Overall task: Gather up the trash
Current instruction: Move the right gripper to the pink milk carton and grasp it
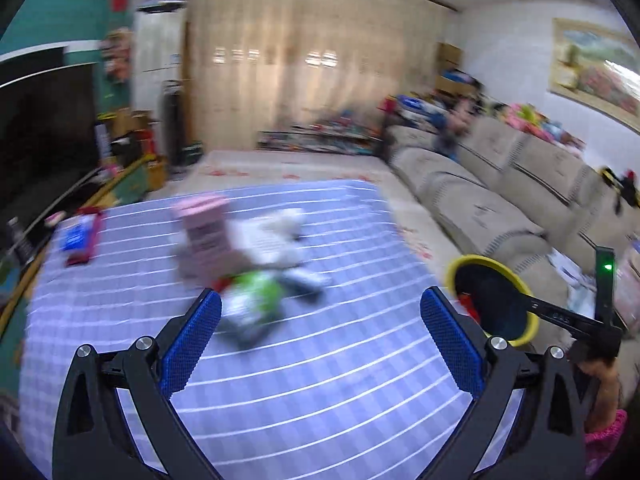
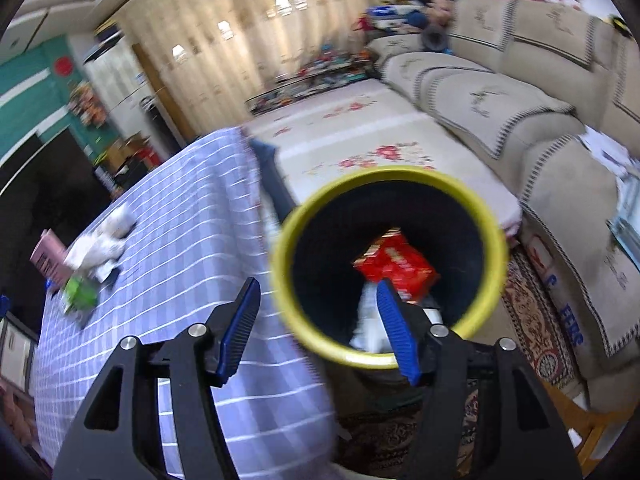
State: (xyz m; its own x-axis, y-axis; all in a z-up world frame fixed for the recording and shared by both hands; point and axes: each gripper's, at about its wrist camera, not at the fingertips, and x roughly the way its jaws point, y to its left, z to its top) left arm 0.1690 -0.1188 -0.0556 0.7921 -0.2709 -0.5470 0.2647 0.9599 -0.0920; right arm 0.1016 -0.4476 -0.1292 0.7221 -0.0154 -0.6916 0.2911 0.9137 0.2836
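Observation:
A yellow-rimmed black bin (image 2: 384,184) stands beside the table's right edge; it holds a red packet (image 2: 394,266) and something white. It also shows in the left wrist view (image 1: 494,296). My right gripper (image 2: 316,300) is open and empty, its right finger over the bin's mouth. My left gripper (image 1: 320,312) is open and empty above the checked blue tablecloth (image 1: 320,380). Ahead of it lie a green-white wrapper (image 1: 256,296), a pink carton (image 1: 202,232) and crumpled white paper (image 1: 280,232). These also show at the left of the right wrist view, blurred.
A blue and red packet (image 1: 80,240) lies at the table's far left. A beige sofa (image 1: 500,200) runs along the right. A floral mat (image 2: 360,140) covers the floor beyond the table. A TV (image 1: 40,128) stands at left.

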